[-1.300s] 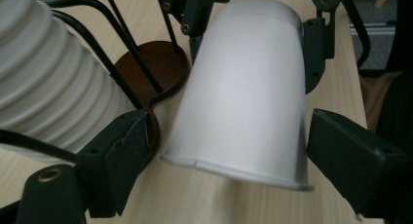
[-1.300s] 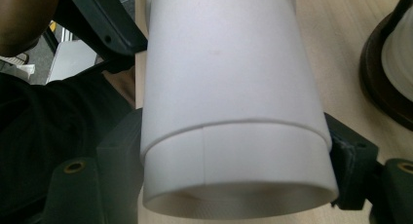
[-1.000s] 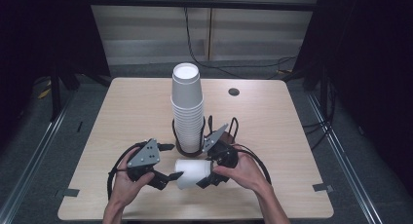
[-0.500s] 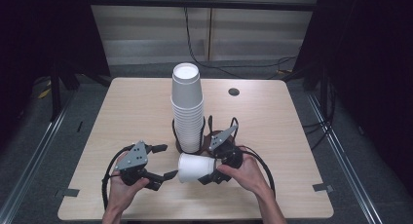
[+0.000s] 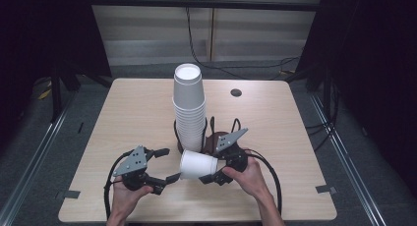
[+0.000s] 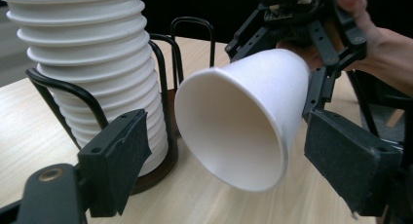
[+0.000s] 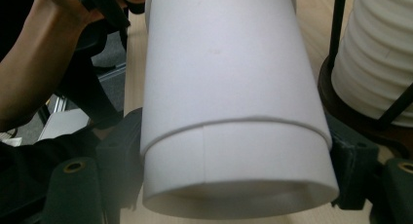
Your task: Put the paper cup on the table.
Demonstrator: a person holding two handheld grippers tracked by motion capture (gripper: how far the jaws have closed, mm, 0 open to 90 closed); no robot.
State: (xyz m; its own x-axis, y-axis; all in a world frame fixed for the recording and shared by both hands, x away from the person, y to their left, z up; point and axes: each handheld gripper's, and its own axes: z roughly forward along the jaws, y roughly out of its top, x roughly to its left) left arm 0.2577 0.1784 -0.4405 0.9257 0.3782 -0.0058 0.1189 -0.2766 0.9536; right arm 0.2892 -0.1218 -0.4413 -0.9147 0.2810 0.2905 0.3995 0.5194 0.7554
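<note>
Cups come in two lots: one tall stack of white paper cups (image 5: 189, 108) standing upright in a black wire holder (image 5: 212, 132) near the table's middle, and one single white paper cup (image 5: 196, 165) lying on its side in the air at about six o'clock from that stack, just in front of the holder's base. Two grippers work here, one per hand. The right gripper (image 5: 216, 170) pinches the single cup near its closed end, one jaw pressed on each flank, as the right gripper view shows with the cup's wall (image 7: 229, 87) wedged between the black pads. The cup's open mouth faces nine o'clock, toward the left gripper (image 5: 164, 164), whose jaws stand spread wide and grip nothing; in the left gripper view the cup's mouth (image 6: 229, 131) hangs between and beyond those two pads, apart from both. One round dark grommet (image 5: 236, 93) sits in the wooden table (image 5: 123, 113) at about one o'clock from the stack. Against the frame half a second back, the left gripper sits nearer the cup's rim with its jaws turned more toward it, while the cup and right gripper keep much the same place; a full second back, the left gripper was up against the cup.
</note>
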